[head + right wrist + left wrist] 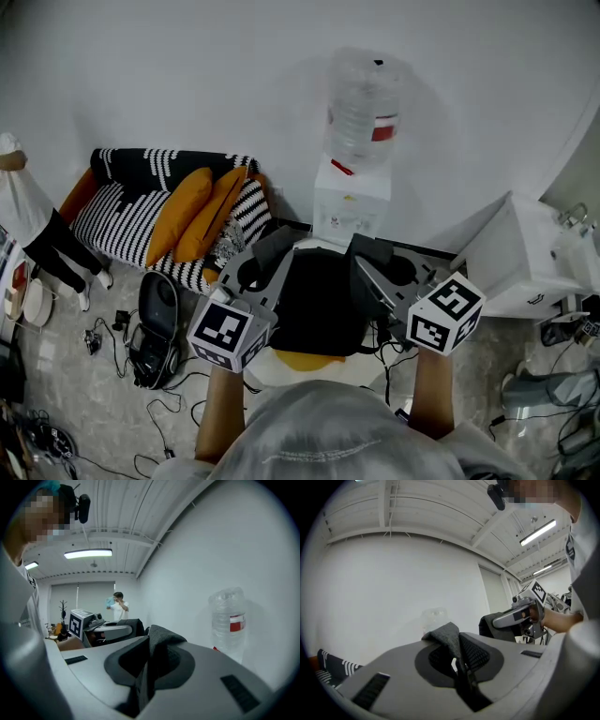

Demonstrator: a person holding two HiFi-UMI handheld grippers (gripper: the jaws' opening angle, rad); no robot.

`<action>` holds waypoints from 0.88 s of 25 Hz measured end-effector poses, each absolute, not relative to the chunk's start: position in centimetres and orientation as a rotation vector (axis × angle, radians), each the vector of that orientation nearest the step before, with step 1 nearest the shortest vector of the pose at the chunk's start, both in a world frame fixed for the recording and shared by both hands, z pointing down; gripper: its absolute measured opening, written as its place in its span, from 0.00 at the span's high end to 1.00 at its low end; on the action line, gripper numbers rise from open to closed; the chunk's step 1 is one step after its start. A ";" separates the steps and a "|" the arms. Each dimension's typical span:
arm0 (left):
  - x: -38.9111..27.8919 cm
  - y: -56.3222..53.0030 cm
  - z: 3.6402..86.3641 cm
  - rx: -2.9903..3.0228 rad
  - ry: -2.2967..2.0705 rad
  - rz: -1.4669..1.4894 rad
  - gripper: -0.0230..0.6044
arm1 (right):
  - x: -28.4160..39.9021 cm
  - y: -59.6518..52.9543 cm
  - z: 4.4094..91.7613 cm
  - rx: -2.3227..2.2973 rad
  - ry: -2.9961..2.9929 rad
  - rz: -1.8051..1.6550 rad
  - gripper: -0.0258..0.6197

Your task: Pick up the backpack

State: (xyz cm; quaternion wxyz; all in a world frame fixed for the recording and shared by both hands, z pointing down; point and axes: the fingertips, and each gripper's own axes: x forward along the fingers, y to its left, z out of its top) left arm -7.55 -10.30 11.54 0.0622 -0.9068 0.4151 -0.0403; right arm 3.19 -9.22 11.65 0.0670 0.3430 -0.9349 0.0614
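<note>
- Black fabric backpack (319, 302) hangs between my two tongs in the head view, just in front of the white box-shaped water dispenser (349, 202) that stands against the pale wall.
- On my left gripper (269, 249) the jaws are narrow and pinched on a fold of grey woven strap (446, 637). In the left gripper view that fabric bunches up out of the gap and fills it.
- My right gripper (371, 253) is likewise almost closed, clamped on a dark fabric fold (161, 641) of the bag's top, which humps up between the jaws in the right gripper view.
- Each gripper has one upper corner of the backpack, and both point roughly level, with their marker cubes nearest to me.
- Something yellow-orange (305, 359) shows just under the bag's lower edge; I cannot tell what it is.
- On top of the dispenser sits a clear plastic water bottle (364, 108) with a red label.
- To the left stands a black-and-white striped sofa (127, 225), with two orange cushions (187, 211) leaning on it.
- On the floor beside the sofa lies a rounded black case (155, 319) among loose cables.
- A white boxy cabinet (511, 258) stands at the right, well apart from the bag.
- In the right gripper view, a person in a white shirt (118, 607) stands far down the room.
</note>
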 end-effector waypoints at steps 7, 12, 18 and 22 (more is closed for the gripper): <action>-7.7 -9.9 10.9 -2.743 1.248 -0.116 0.89 | 2.7 -8.8 11.4 1.014 -2.812 0.139 0.91; -7.6 -9.6 10.9 -2.750 1.230 -0.121 0.89 | 2.7 -8.9 11.5 1.017 -2.817 0.164 0.91; -7.5 -10.0 11.3 -2.762 1.234 -0.128 0.89 | 2.7 -9.2 12.2 1.014 -2.820 0.195 0.91; -7.7 -10.1 11.4 -2.767 1.233 -0.132 0.89 | 2.6 -9.3 12.5 1.008 -2.819 0.208 0.91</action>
